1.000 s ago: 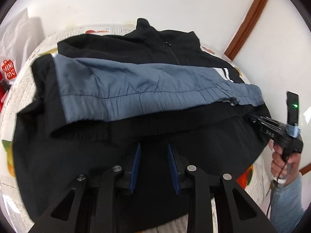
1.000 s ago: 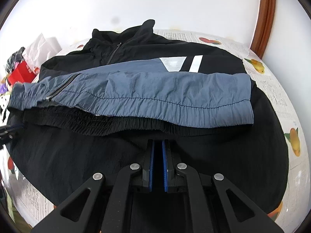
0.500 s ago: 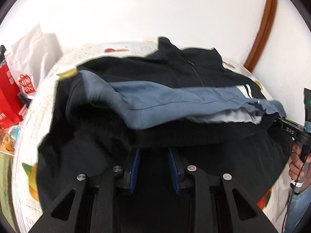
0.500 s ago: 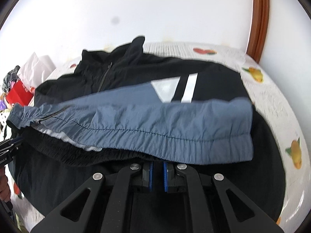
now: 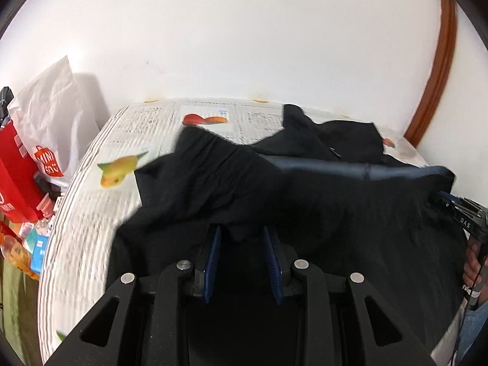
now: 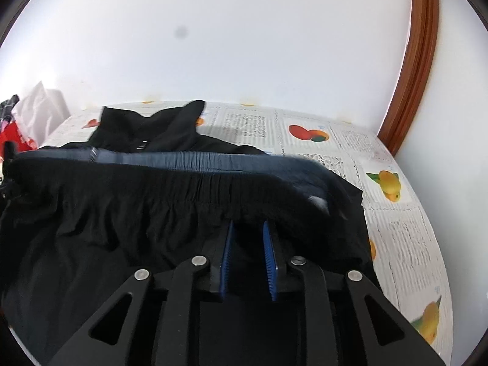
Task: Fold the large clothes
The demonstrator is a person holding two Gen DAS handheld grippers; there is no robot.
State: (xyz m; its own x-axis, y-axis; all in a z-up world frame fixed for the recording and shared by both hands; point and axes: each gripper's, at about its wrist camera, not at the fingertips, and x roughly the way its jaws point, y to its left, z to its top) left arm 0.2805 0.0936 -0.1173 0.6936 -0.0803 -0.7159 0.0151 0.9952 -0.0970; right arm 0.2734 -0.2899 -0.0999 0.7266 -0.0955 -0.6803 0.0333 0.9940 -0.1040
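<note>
The right hand-held gripper (image 6: 247, 256) is now opening, black jacket (image 6: 152, 213) hem between its pads, while the left hand-held gripper (image 5: 242, 259) pinches cloth, so the fold is almost laid.

Fruit-print table (image 6: 393, 238) – black-and-blue jacket (image 6: 152, 213) on it

We have swung the jacket (image 6: 128, 228)'s black hem up and over, hiding most of its blue panel (image 6: 189, 160). Our right hand-held gripper (image 6: 247, 231), pressed together before, is opening, fabric bunched at its tips.
</note>
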